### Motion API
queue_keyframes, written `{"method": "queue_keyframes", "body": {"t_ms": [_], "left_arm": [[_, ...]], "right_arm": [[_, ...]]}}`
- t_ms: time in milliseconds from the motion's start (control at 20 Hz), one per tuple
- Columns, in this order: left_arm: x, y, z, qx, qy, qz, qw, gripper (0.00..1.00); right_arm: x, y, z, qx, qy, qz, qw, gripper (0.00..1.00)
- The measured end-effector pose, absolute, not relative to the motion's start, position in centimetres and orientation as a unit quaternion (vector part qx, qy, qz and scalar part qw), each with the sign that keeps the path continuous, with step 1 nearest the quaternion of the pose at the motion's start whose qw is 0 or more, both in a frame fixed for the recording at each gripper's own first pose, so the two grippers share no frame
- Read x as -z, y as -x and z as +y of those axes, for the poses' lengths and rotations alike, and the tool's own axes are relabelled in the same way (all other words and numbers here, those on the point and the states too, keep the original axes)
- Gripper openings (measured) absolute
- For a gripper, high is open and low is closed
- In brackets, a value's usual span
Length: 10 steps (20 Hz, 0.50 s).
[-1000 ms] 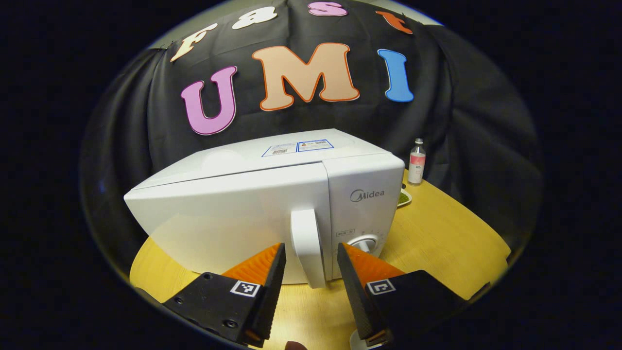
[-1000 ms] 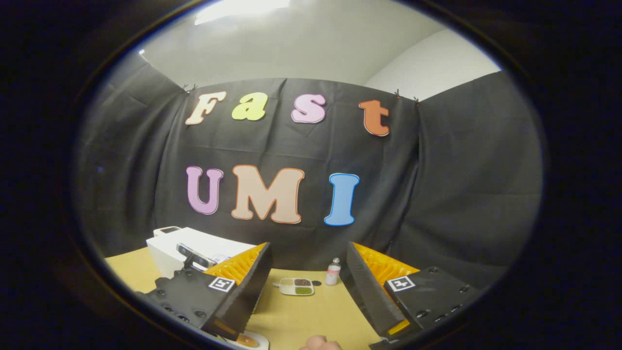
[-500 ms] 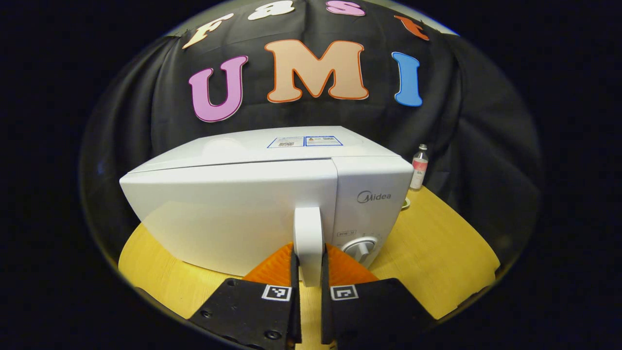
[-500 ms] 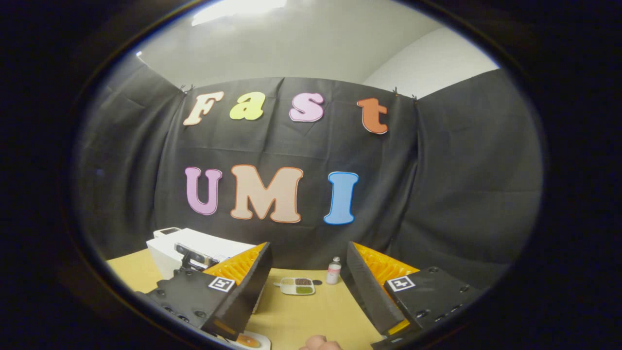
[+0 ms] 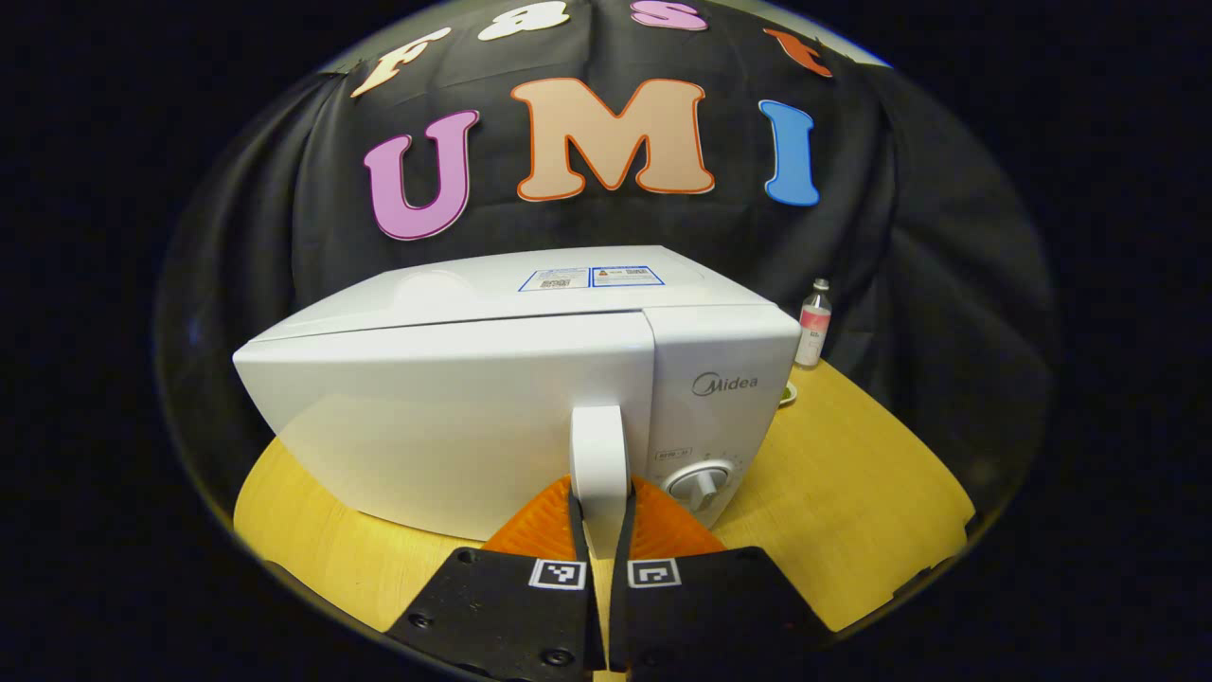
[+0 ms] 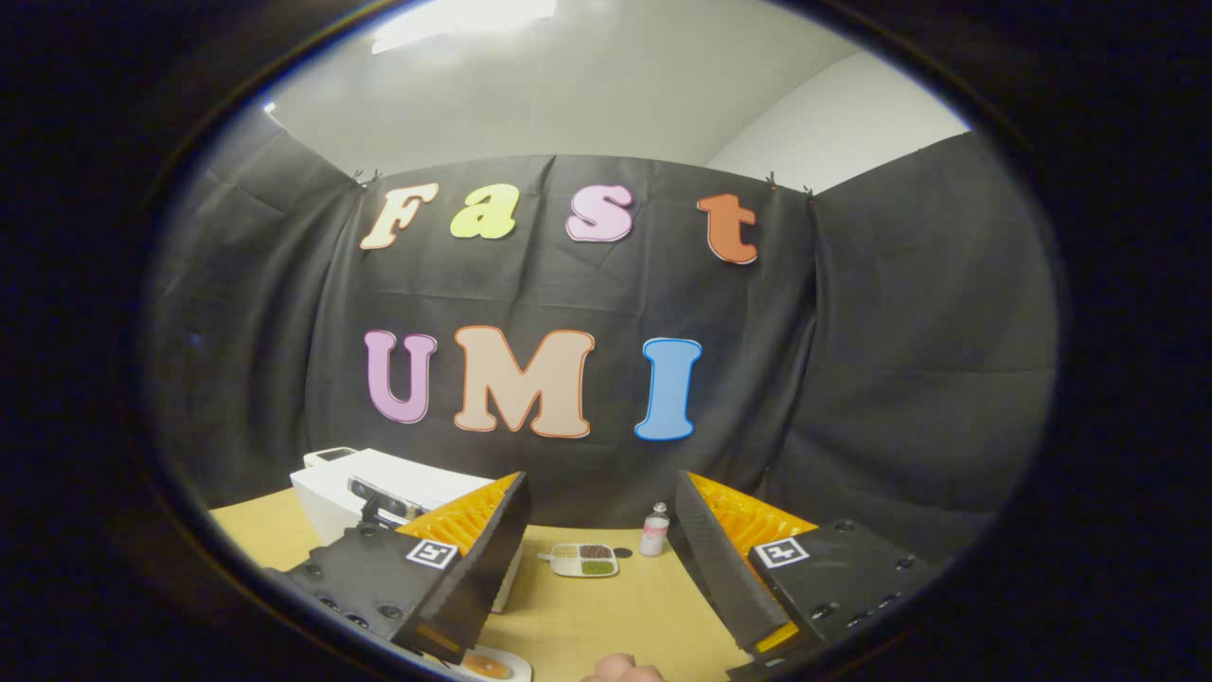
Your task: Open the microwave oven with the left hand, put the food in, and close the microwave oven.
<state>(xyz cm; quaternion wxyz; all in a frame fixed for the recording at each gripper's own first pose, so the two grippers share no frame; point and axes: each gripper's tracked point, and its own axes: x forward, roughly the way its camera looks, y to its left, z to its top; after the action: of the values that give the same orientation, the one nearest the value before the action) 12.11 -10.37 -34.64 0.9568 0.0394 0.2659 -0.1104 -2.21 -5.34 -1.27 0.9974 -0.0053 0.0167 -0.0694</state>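
The white microwave (image 5: 454,417) stands on the wooden table with its door closed. My left gripper (image 5: 599,516) is shut on the lower part of the vertical door handle (image 5: 598,450), one finger on each side. In the right gripper view, my right gripper (image 6: 601,507) hangs open above the table with nothing between its fingers. Beyond it lies a small white divided food tray (image 6: 584,560), to the right of the microwave (image 6: 331,488). A white plate with something orange (image 6: 485,666) peeks out at the bottom edge, under the gripper.
A small bottle with a pink label (image 5: 812,322) stands at the back of the table (image 5: 852,474), right of the microwave; it also shows as the bottle (image 6: 653,530) beside the tray. A fingertip (image 6: 620,669) shows at the bottom edge. Black cloth walls in the table.
One second ago my left gripper stood open on either side of the handle; it has since closed on it and moved slightly nearer. The right gripper has barely moved.
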Motion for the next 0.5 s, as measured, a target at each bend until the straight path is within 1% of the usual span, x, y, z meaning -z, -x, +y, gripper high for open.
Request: {"method": "queue_keyframes", "body": {"t_ms": [150,250,350,500], "left_arm": [[34.5,-12.0,-10.3,0.116,-0.041,0.269,0.955,0.02],[34.9,-10.2,-9.7,0.109,-0.032,0.283,0.952,0.02],[33.8,-8.5,-9.0,0.116,-0.037,0.26,0.958,0.02],[33.8,-5.7,-7.7,0.12,-0.031,0.263,0.957,0.02]], "right_arm": [[1.1,2.3,-5.6,0.075,0.011,0.014,0.997,0.97],[1.0,2.3,-6.0,0.082,0.011,0.01,0.997,0.97],[1.0,2.3,-6.5,0.087,0.007,0.011,0.996,0.96],[2.0,1.9,-5.4,0.075,-0.007,0.022,0.997,0.97]]}}
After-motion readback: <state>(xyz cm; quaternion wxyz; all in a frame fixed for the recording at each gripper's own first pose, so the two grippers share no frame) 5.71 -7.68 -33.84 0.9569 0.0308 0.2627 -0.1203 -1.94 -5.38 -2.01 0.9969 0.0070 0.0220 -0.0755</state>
